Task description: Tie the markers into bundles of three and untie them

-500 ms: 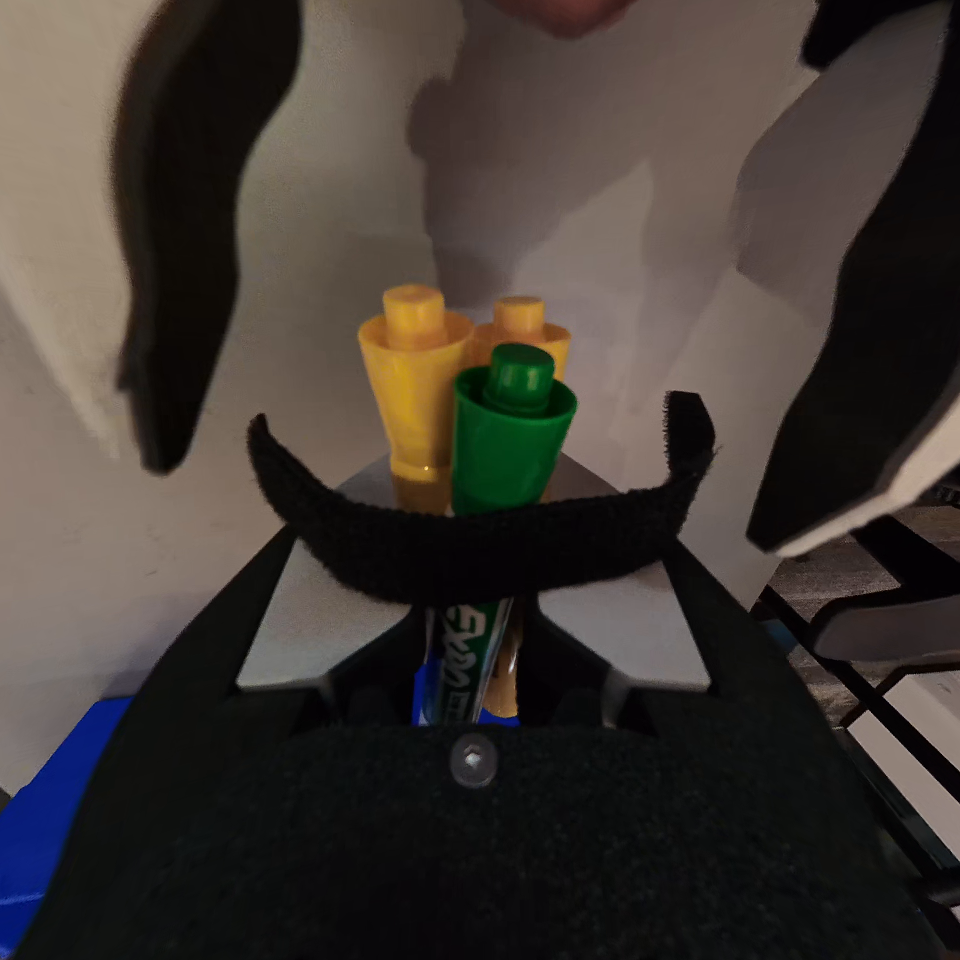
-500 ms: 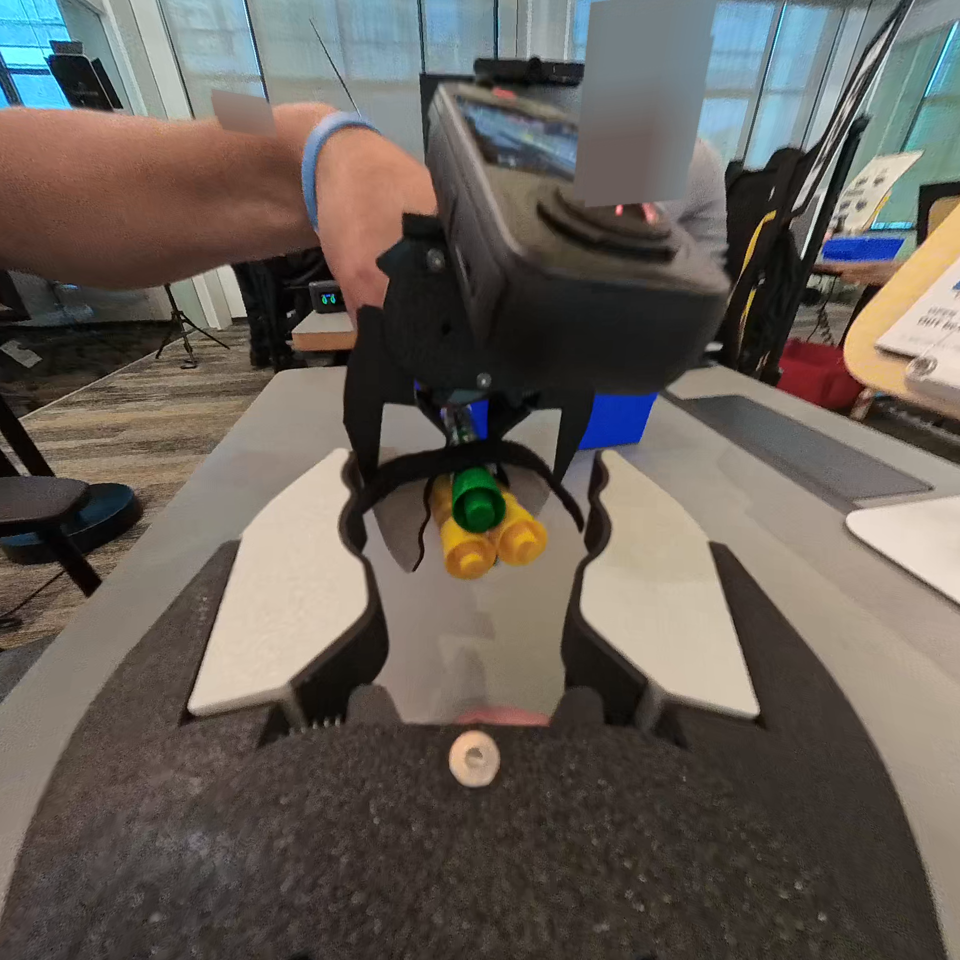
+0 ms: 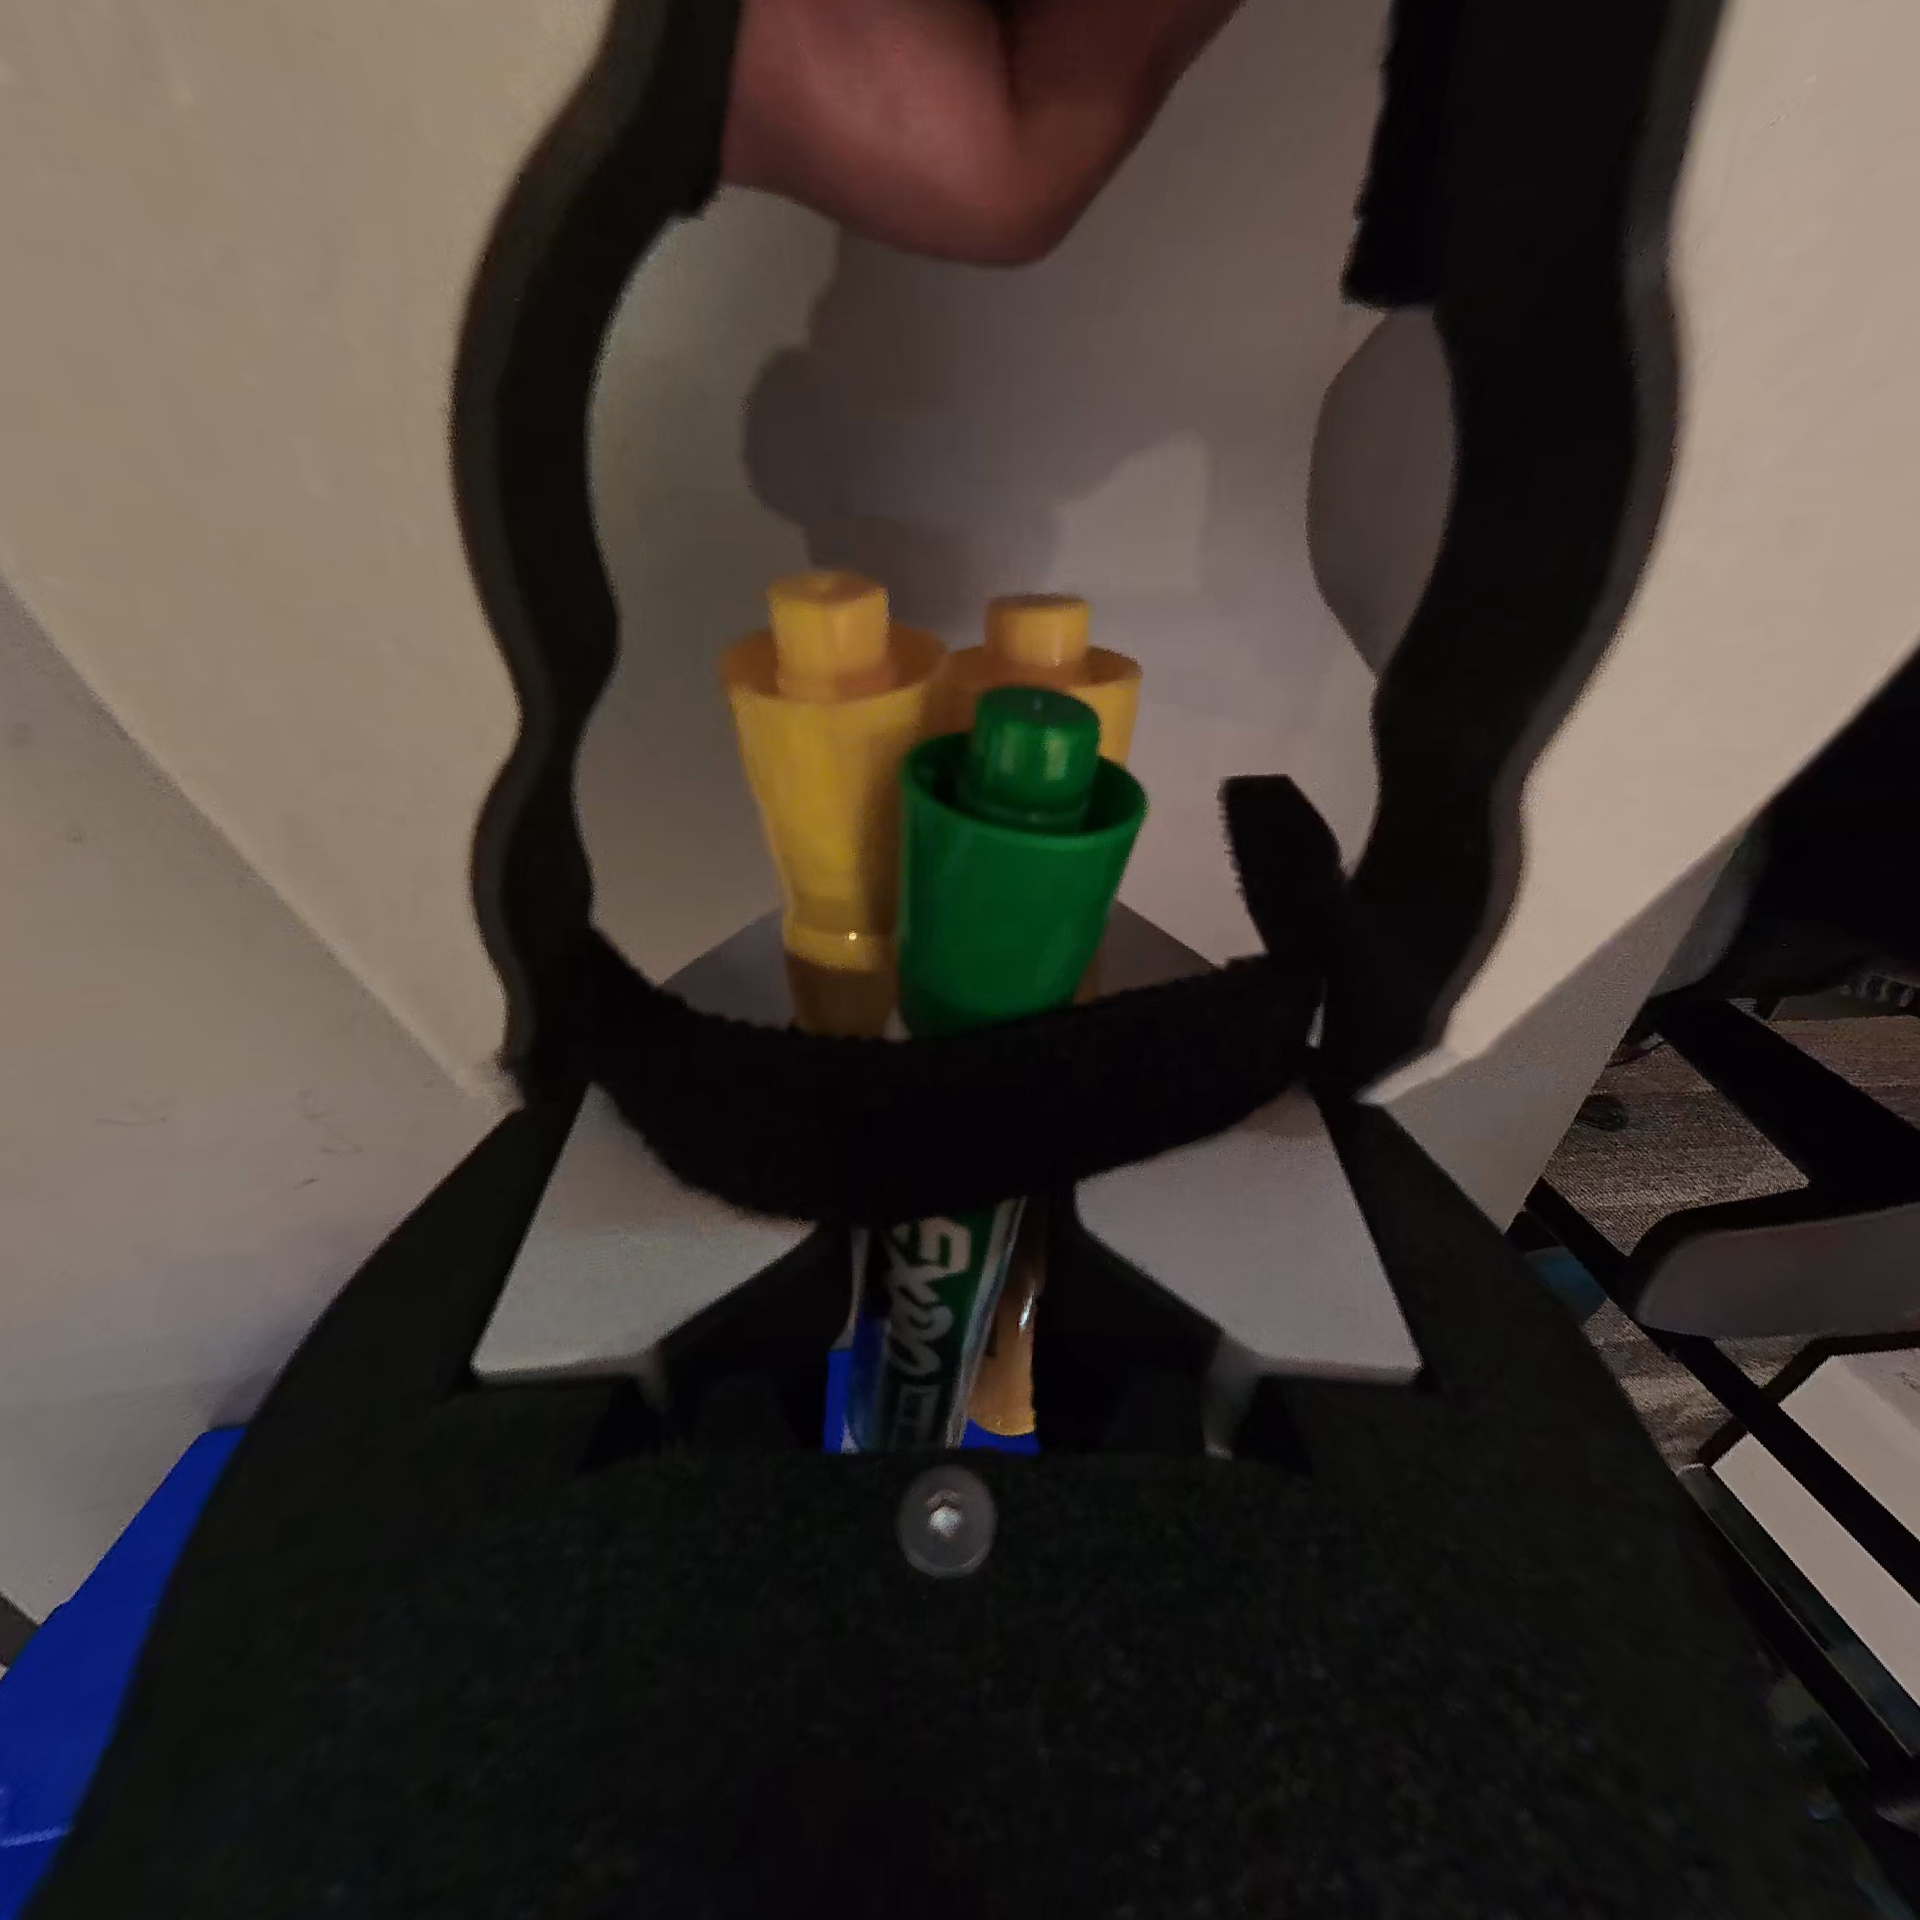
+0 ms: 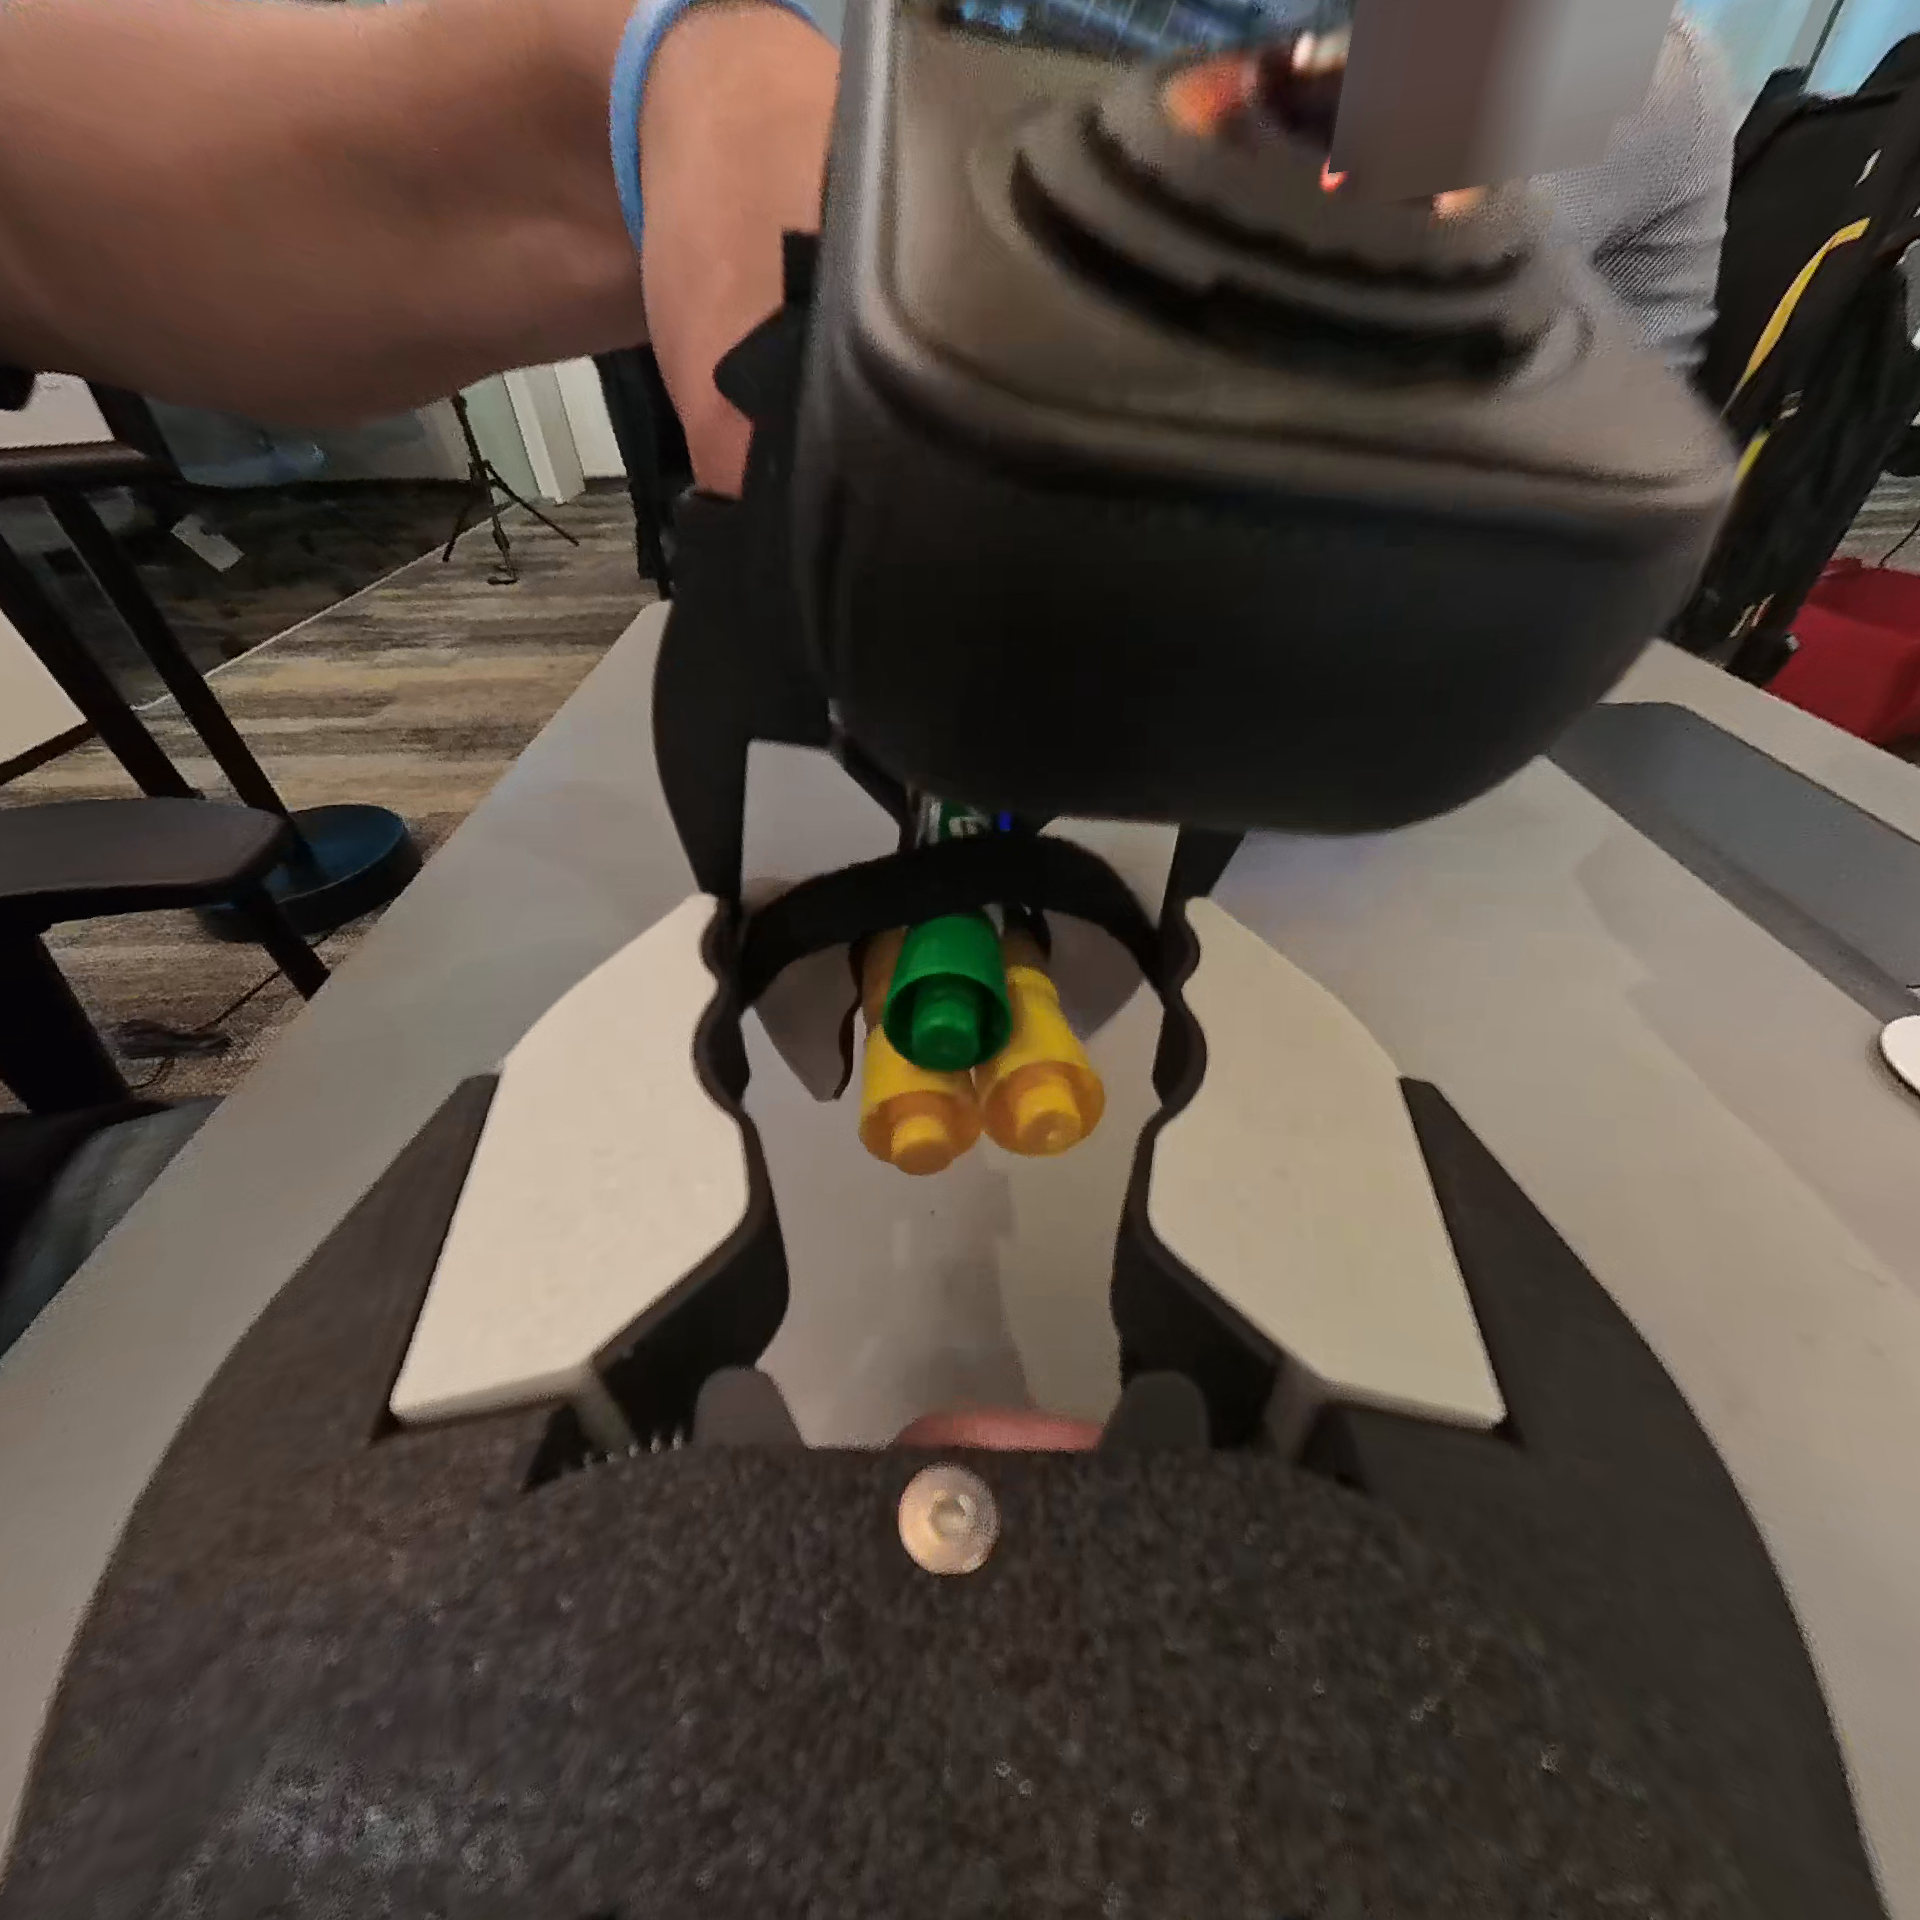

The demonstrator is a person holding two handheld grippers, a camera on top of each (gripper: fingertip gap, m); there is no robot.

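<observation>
My left gripper (image 3: 948, 951) is shut on a bundle of three markers: one green marker (image 3: 1008, 894) and two yellow markers (image 3: 831, 790). A black hook-and-loop strap (image 3: 935, 1132) lies loose across the bundle, its ends sticking out to both sides. My right gripper (image 4: 948, 935) is open and faces the left one. Its fingers (image 3: 530, 727) straddle the marker caps, with the tips touching the strap ends. In the right wrist view the green marker (image 4: 940, 997), the yellow markers (image 4: 920, 1107) and the strap (image 4: 935, 868) sit under the left gripper (image 4: 961, 1029).
A grey table (image 4: 1558, 1039) lies under both grippers. A blue box (image 3: 104, 1558) sits behind the left gripper. A person's forearm (image 4: 312, 208) with a blue wristband holds the left gripper. A dark chair (image 4: 125, 852) stands left of the table, and a white object (image 4: 1901, 1049) lies at its right edge. The grippers' ends are close to 7 cm from one another.
My right gripper has moved in toward the left one; its open fingers now straddle the markers and reach the strap ends. The left gripper still holds the bundle.
</observation>
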